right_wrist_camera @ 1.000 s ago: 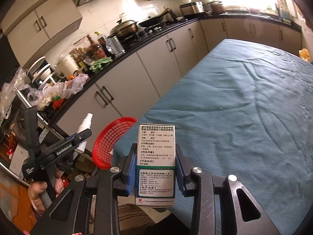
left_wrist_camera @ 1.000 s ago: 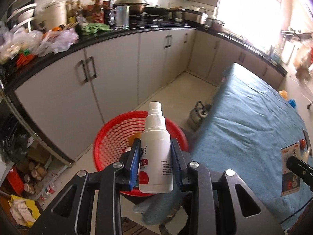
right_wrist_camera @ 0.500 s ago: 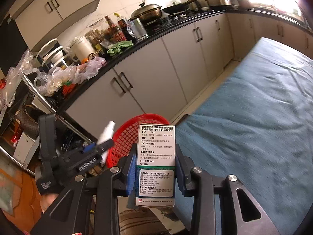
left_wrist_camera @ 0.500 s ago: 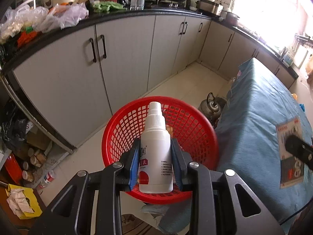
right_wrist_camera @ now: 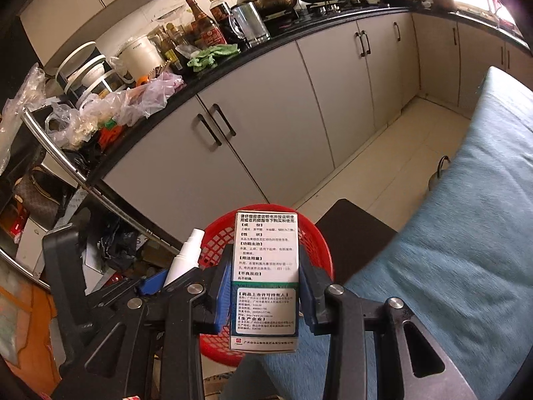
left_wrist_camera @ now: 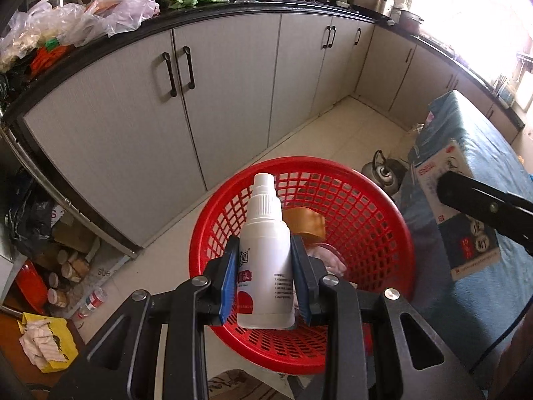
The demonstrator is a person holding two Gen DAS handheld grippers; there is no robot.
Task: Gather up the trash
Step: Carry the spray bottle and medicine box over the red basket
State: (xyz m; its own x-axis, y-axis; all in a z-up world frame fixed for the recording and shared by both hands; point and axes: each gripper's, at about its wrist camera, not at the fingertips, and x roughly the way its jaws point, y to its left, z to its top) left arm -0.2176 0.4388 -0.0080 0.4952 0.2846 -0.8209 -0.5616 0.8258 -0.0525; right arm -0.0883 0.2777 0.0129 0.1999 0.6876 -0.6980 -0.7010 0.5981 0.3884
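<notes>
Left tongs (left_wrist_camera: 265,280) clamped on bottle (left_wrist_camera: 266,253), right tongs (right_wrist_camera: 265,295) on box (right_wrist_camera: 265,280); centre each over basket (left_wrist_camera: 366,220), lower frame, before releasing.

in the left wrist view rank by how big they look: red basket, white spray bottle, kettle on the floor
1. red basket
2. white spray bottle, though it sits nearest the camera, so its look is inflated
3. kettle, partly hidden behind the basket

I see a kitchen: pale grey cabinet doors (left_wrist_camera: 233,100) with dark handles run beneath a black worktop (right_wrist_camera: 213,76) crowded with pots, bottles and plastic bags. Cream floor tiles (left_wrist_camera: 333,133) lie below. Strong daylight floods through a window (left_wrist_camera: 473,16) at the far right.
</notes>
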